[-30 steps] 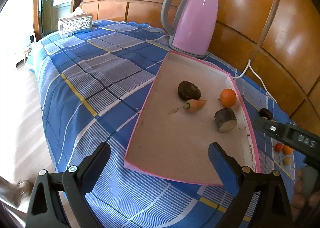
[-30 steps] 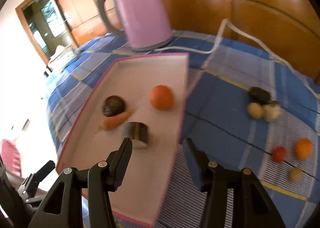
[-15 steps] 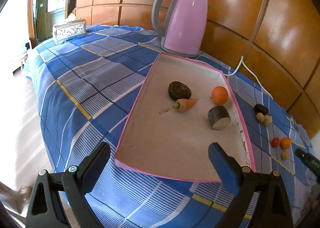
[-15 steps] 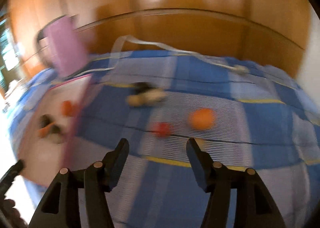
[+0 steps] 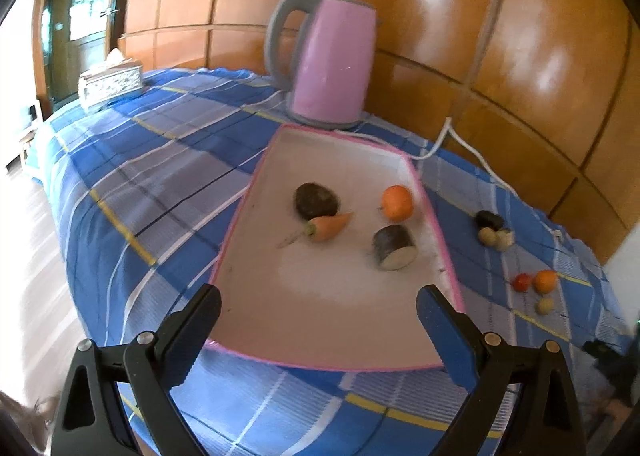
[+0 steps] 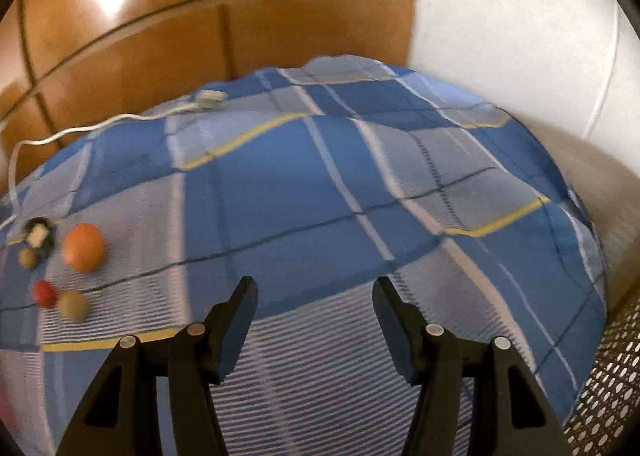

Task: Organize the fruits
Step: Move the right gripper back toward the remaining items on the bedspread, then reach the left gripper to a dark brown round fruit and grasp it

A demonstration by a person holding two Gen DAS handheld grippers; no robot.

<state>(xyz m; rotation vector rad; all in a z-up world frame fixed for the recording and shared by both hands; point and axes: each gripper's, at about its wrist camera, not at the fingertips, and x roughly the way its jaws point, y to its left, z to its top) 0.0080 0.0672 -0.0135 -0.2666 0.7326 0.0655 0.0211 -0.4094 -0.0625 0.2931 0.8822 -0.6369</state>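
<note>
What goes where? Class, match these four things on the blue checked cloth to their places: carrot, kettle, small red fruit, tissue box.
Things:
1. carrot
2. kettle
3. small red fruit
4. tissue box

Places:
A. on the cloth, right of the tray
B. far left corner of the cloth
C. inside the tray
D. just behind the tray

Pairs: 1-C, 2-D, 3-A, 4-B

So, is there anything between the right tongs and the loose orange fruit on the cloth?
Nothing visible stands in the way. The right tongs are open and empty above the blue checked cloth, and the orange fruit lies off to their left with only bare cloth between. The red fruit and the yellowish one sit just beside that path.
</note>
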